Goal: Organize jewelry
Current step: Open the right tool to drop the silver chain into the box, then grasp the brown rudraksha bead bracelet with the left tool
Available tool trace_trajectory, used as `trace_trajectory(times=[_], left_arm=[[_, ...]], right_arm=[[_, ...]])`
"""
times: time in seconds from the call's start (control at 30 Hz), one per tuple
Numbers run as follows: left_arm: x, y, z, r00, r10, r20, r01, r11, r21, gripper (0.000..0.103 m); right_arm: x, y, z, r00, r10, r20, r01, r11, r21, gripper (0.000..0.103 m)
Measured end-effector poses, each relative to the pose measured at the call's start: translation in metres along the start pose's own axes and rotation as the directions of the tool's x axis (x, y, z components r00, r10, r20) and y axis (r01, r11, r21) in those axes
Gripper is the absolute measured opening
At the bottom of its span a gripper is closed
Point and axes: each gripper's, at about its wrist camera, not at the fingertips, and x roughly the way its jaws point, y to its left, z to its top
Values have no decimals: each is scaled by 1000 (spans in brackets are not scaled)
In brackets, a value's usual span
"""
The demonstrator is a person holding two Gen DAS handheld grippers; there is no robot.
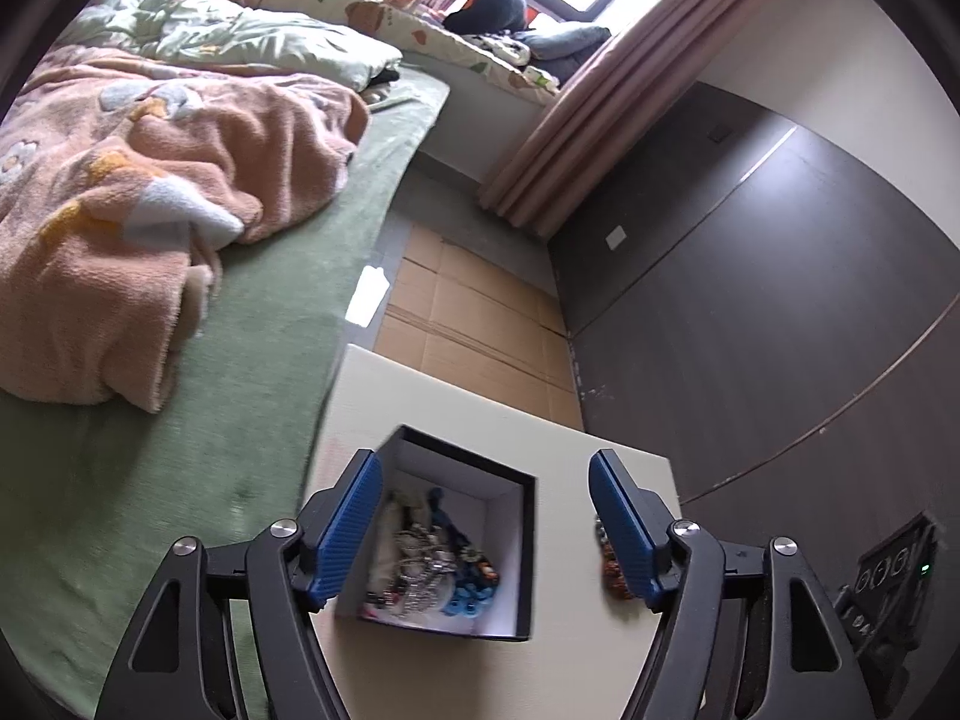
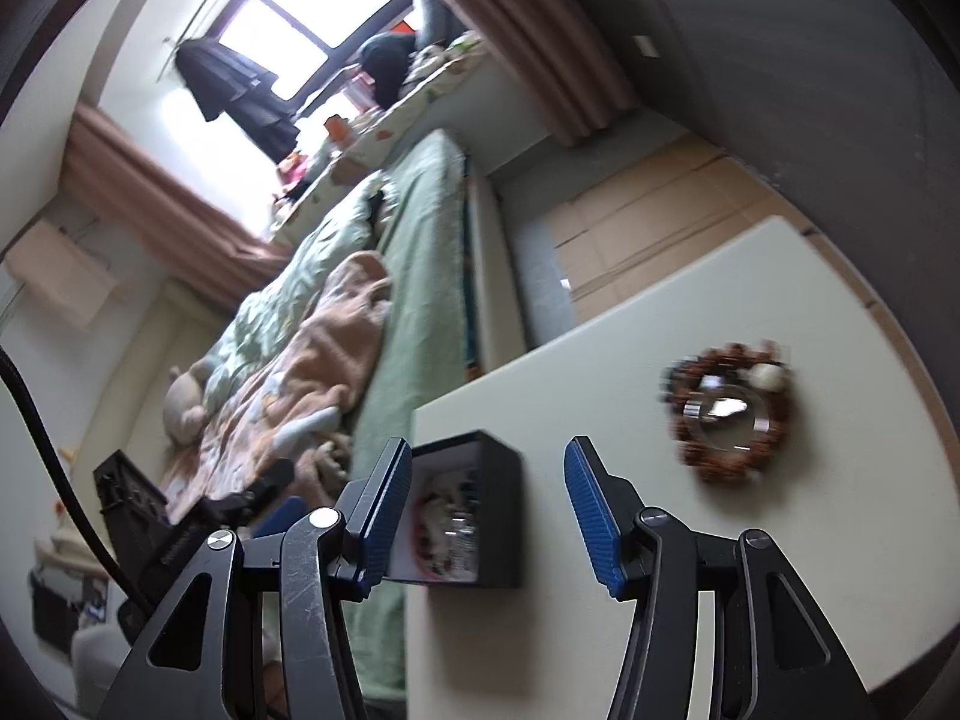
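A black box (image 1: pixel 504 540) with a white inside stands on the white table (image 1: pixel 570 672) and holds a tangle of jewelry (image 1: pixel 432 564): chains, beads and blue pieces. My left gripper (image 1: pixel 485 468) is open above it, its left pad over the box's left wall and its right pad well clear of the box. A brown beaded bracelet (image 1: pixel 613 576) peeks out behind that right finger. In the right wrist view the same bracelet (image 2: pixel 774 420) lies on the table (image 2: pixel 600 372) around a silver bangle (image 2: pixel 720 411), right of the box (image 2: pixel 498 504). My right gripper (image 2: pixel 487 456) is open and holds nothing.
A bed with a green sheet (image 1: pixel 252 408) and a pink blanket (image 1: pixel 138 228) runs along the table's left edge. Cardboard (image 1: pixel 474 312) covers the floor beyond the table. A dark wall panel (image 1: pixel 750 312) and a power strip (image 1: pixel 894 570) are at the right.
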Motion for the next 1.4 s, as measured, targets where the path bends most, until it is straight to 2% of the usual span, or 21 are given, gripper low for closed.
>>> trace_trajectory(times=[0.3,0.5,0.7,0.9,1.03,1.17,1.27,1.33,1.4], left_arm=[[22,-41,-16,999,-28,-33,30,998,60,75],[38,-74,-30,997,-32,-70,43,986,164,75],[67,-102,-41,989,-15,-147,45,977,206,74],[98,-131,-58,980,43,-192,14,958,287,74],[117,-143,-65,973,51,-225,19,954,298,68],[133,-158,-77,971,70,-227,17,934,358,62],[145,-159,-83,967,71,-245,22,933,359,52],[154,-158,-87,958,76,-277,26,937,348,37],[162,-160,-92,950,72,-305,41,936,349,34]], right_arm=[[-20,-59,5,993,-115,8,113,984,140,56],[-19,-83,14,990,-142,-16,143,970,199,56],[-16,-106,19,990,-132,-50,140,959,248,56],[-25,-129,25,993,-112,-49,121,947,298,56],[-36,-143,28,992,-124,-38,130,938,322,56],[-42,-155,30,992,-124,-33,127,925,357,56],[-44,-163,30,992,-121,-31,124,916,382,56],[-45,-166,30,992,-123,-30,125,913,390,56],[-45,-167,30,992,-125,-32,128,914,386,56]])
